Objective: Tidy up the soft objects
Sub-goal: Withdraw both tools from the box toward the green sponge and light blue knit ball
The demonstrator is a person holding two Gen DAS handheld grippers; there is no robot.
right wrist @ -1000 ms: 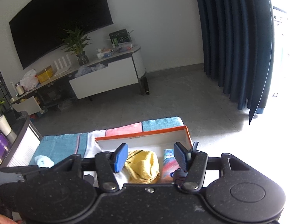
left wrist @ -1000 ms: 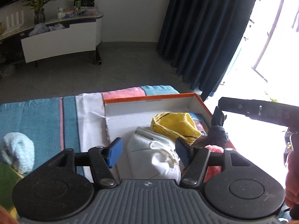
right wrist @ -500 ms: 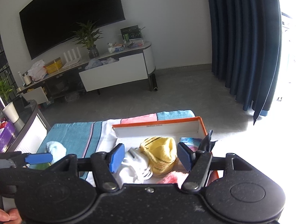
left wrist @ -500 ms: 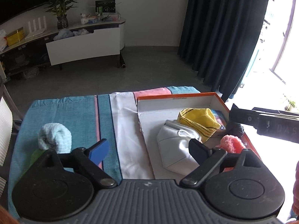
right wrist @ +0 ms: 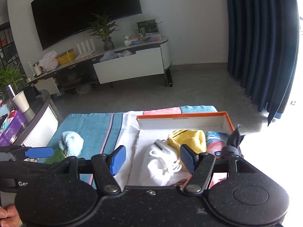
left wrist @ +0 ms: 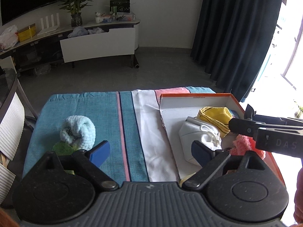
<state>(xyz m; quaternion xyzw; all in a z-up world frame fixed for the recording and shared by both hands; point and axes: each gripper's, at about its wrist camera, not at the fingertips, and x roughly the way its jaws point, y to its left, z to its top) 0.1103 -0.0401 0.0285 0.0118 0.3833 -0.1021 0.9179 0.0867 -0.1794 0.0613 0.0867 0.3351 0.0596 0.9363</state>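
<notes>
While the striped cloth (left wrist: 85,113) covers the whole table under me, the orange-rimmed box (left wrist: 195,95) takes its right side and already holds a white face mask (left wrist: 197,134), a yellow knit piece (left wrist: 215,114), a pink fluffy item (left wrist: 244,143) and a dark bundle (right wrist: 232,147) at the far right wall. Still outside, well apart from the box on the left, lie a pale blue fluffy roll (left wrist: 77,130) and a green piece (left wrist: 61,148) touching it. My left gripper (left wrist: 149,151) stands spread wide and empty; my right gripper (right wrist: 152,157) is parted too, nothing between its pads. The risk I see: swinging left, my two tools could knock together, or a pad could snag the cloth and drag it. The bare cloth between box and roll gives clear room.
</notes>
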